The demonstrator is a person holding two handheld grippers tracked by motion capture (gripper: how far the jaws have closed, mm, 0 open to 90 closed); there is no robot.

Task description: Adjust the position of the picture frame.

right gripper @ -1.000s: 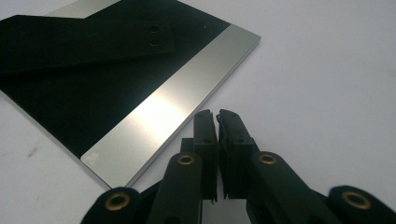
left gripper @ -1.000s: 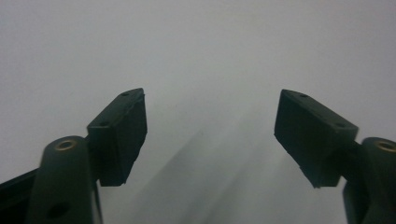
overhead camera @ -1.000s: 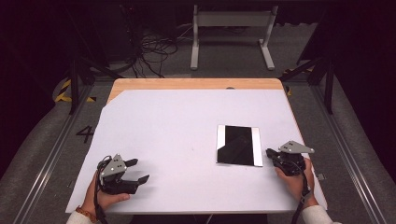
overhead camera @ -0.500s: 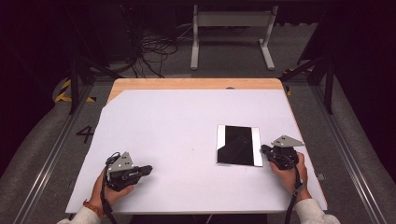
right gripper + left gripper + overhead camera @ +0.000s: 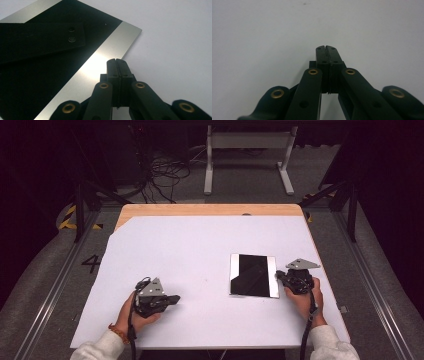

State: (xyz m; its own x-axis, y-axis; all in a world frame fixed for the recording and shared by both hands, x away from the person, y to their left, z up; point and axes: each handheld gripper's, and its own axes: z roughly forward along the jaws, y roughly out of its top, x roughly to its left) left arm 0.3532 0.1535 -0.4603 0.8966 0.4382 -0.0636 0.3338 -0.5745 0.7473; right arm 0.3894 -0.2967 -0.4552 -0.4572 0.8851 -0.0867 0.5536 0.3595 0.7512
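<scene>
The left hand (image 5: 135, 312) comes in over the near edge of the white surface (image 5: 200, 250) toward its left corner, the forearm angled up and inward. It holds the left gripper (image 5: 172, 299) low over the sheet, pointing toward the right edge. In the left gripper view (image 5: 326, 47) its jaws are pressed together with nothing between them, over bare white sheet.

The right hand (image 5: 302, 300) reaches in near the near right corner, forearm running almost straight away from the near edge. The right gripper (image 5: 278, 276) points toward the left edge, its tips at the right rim of the dark plate (image 5: 253, 275). In the right gripper view (image 5: 116, 60) the jaws are closed flat against each other, empty, with the tips over the plate's pale metal strip near one corner.

The plate (image 5: 50, 62) lies flat on the right half of the surface, nearer the near edge than the far one. It is a black rectangle with a silvery band down each of two opposite sides; its long axis runs from the near edge toward the far edge, sides roughly square with the surface's edges.
</scene>
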